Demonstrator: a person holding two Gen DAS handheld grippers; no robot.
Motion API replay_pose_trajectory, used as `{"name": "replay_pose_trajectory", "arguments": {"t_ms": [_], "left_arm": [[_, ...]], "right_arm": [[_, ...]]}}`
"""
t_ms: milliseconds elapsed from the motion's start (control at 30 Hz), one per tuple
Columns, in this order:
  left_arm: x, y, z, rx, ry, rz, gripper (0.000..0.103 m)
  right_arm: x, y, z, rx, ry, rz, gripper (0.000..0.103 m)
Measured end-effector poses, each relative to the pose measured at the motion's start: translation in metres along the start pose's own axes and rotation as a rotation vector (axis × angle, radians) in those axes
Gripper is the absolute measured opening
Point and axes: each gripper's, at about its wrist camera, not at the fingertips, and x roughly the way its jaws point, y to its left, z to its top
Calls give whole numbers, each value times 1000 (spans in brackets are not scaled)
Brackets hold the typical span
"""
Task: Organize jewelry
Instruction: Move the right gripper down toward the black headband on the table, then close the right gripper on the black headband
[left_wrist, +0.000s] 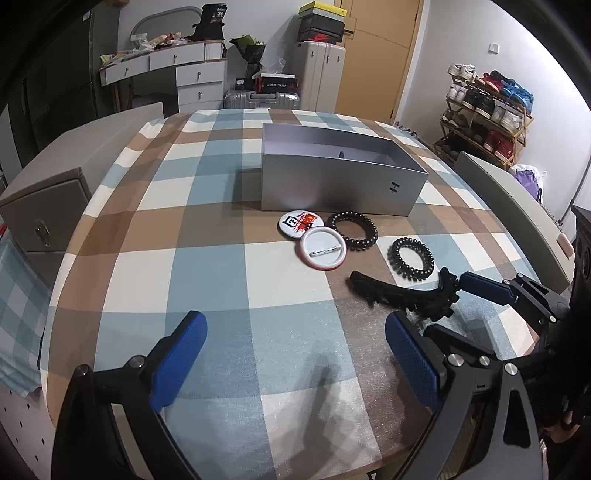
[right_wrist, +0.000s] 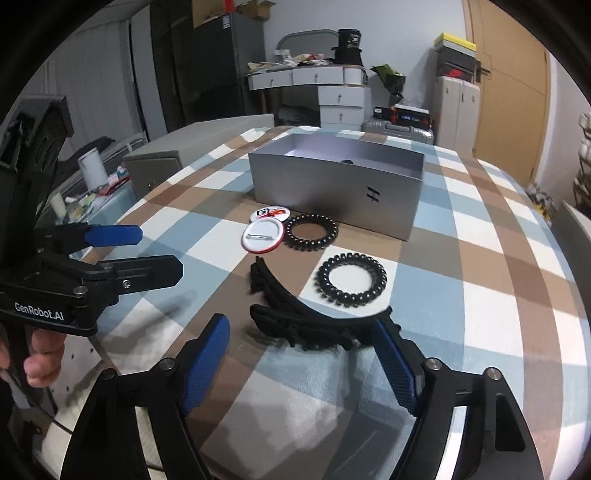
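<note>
Right gripper (right_wrist: 301, 354), black frame with blue ribbed pads, reaches low over the checked blue, brown and white tablecloth (right_wrist: 480, 258). Its jaws stand fairly wide, with the black toothed curved hair clip (right_wrist: 314, 328) lying between them on the cloth. The clip's right end touches or overlaps the right pad (right_wrist: 391, 365); cannot tell if it presses. The left pad (right_wrist: 205, 363) is clear of the clip. No grip visible, clip flat on the cloth.

In the left wrist view the same hair clip (left_wrist: 399, 293) sits at right, between the right gripper's (left_wrist: 432, 306) two blue pads. Left gripper (left_wrist: 291, 354) hovers wide open over bare cloth (left_wrist: 221, 295), nothing between its pads, well apart from the clip. In the right wrist view the left gripper (right_wrist: 159, 251) shows at left, held by fingers (right_wrist: 40, 354) at the lower edge.

Near black spiral hair tie (right_wrist: 352, 277) lies just beyond the clip, apart from it. Far black spiral hair tie (right_wrist: 312, 232) touches the upturned white round pin badge with red rim and metal pin (right_wrist: 263, 236). A second badge, printed face up (right_wrist: 271, 216), is partly under that one, close to the box.

Open silver-grey rectangular cardboard box (right_wrist: 332, 192) stands behind the badges, marked "H" on the front wall. Inside, only a small dark item (right_wrist: 346, 161) peeks above the near wall; too hidden to identify.
</note>
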Motion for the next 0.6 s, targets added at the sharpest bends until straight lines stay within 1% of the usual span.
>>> {"name": "replay_pose_trajectory", "arguments": {"t_ms": [33, 67, 200, 433, 500, 600], "left_arm": [[1, 1, 0, -4, 0, 0, 95], [1, 2, 0, -11, 1, -4, 95], [2, 6, -1, -34, 13, -17, 95], [0, 6, -1, -37, 17, -22, 95], [-1, 6, -1, -36, 15, -25, 95], [1, 5, -1, -39, 19, -29, 95]], "right_arm": [[1, 2, 0, -17, -2, -16, 67], [2, 3, 1, -33, 0, -32, 55], [3, 4, 1, -54, 3, -35, 54], [-5, -2, -3, -54, -10, -19, 53], [-9, -7, -5, -33, -14, -2, 52], [-20, -20, -8, 42, -46, 61, 52]]}}
